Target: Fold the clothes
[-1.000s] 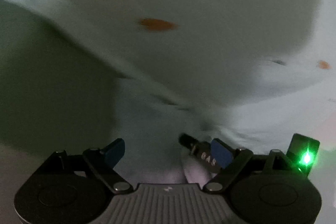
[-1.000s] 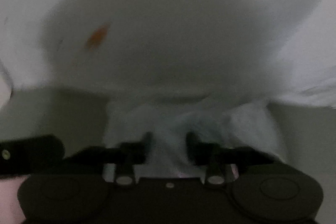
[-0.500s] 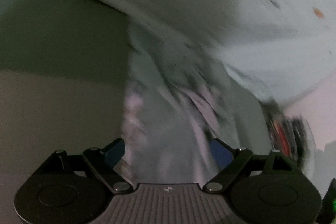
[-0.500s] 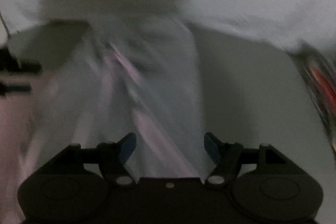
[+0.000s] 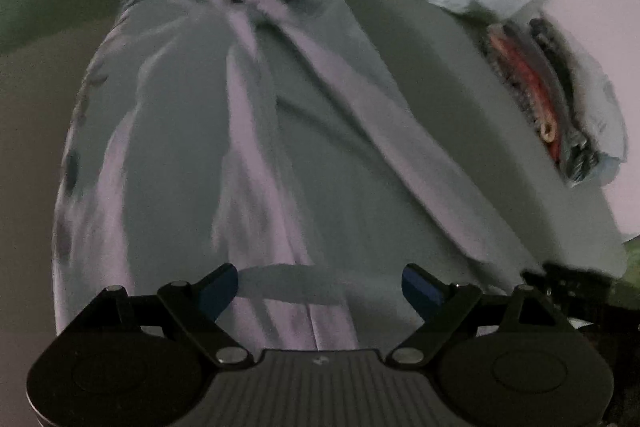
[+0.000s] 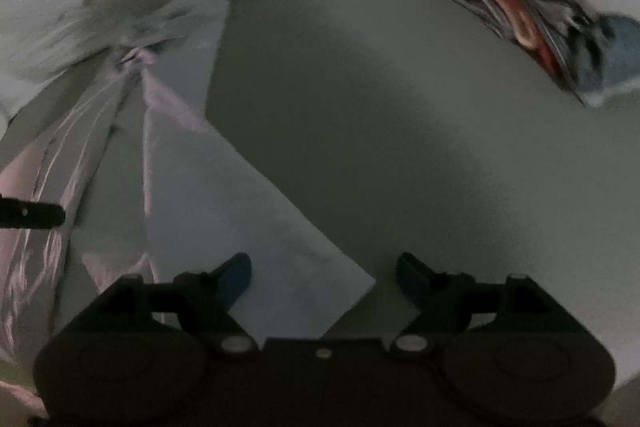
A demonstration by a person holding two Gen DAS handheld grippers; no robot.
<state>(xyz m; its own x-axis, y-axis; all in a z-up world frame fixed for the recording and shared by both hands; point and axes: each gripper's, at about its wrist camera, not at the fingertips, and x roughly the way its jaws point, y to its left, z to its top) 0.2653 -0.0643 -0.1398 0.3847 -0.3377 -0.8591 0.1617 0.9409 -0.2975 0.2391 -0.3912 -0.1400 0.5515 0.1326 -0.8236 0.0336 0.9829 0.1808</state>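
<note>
Over grey surface [image 6: 400, 147]: left gripper [image 5: 320, 287] low, pointing along pale garment [image 5: 280, 147], jaws spread wide, grasping nothing. Right gripper [image 6: 324, 275] released too, jaws apart above garment's near corner. Garment lies creased lengthwise, bunched at far end. Folded stack [image 6: 520, 19] at far right edge. No readable writing.
</note>
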